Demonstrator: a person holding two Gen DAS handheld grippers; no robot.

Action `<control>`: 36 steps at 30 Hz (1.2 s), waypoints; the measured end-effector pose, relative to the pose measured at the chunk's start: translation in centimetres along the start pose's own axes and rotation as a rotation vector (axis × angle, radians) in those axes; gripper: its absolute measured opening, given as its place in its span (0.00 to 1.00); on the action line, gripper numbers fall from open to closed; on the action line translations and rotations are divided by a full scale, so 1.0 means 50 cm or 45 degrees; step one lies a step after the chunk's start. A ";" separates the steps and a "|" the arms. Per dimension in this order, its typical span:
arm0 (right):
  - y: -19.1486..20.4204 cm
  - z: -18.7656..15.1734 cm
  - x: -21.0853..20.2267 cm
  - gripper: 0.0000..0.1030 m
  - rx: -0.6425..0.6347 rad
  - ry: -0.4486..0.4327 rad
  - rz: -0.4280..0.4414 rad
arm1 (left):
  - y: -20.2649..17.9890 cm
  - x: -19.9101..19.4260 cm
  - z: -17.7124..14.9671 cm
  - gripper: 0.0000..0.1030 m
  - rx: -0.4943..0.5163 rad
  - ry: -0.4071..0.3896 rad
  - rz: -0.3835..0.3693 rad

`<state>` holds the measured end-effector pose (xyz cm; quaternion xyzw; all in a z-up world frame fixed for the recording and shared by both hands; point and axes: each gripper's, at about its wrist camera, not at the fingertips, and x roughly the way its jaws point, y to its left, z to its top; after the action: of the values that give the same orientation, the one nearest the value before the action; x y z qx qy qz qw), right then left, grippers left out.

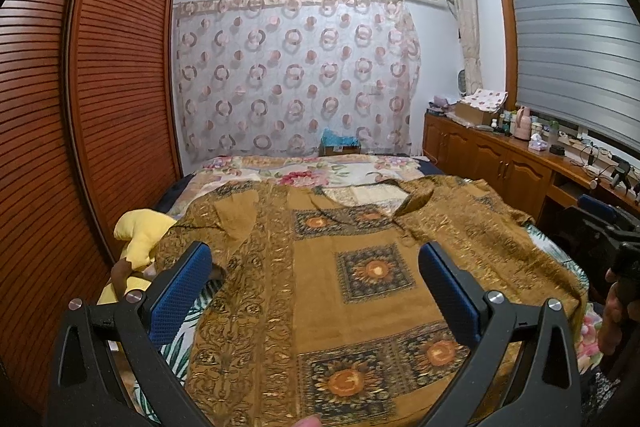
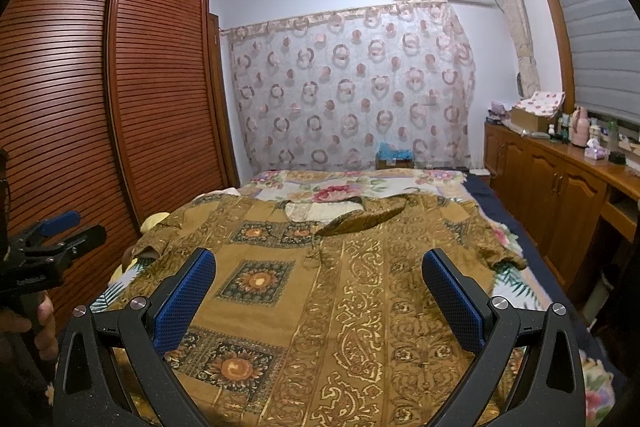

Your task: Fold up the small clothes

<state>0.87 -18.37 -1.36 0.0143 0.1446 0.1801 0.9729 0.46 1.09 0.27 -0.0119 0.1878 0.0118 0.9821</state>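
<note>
No readable text, labels or numbers — none anywhere legible

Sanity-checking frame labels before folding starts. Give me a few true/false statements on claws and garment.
1. The left claw is open. True.
2. The right claw grips the shirt. False: it is open and holds nothing.
3. The shirt lies spread flat on the bed. True.
4. The shirt is plain white. False: brown and gold with sunflower squares.
5. A yellow cloth lies at the shirt's left edge. True.
</note>
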 end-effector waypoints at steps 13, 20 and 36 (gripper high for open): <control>-0.015 0.012 0.114 1.00 -0.091 0.107 0.081 | 0.156 0.116 -0.045 1.00 -0.008 0.138 0.119; -0.019 0.027 0.175 1.00 -0.109 0.205 0.144 | 0.233 0.151 -0.055 1.00 -0.050 0.193 0.165; -0.031 0.110 0.330 1.00 -0.209 0.430 0.266 | 0.376 0.298 -0.126 0.49 -0.137 0.535 0.161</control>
<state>17.72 -13.87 -0.76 -0.0806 0.2880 0.2909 0.9088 11.46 19.99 -11.46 -0.0545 0.3879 0.0808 0.9165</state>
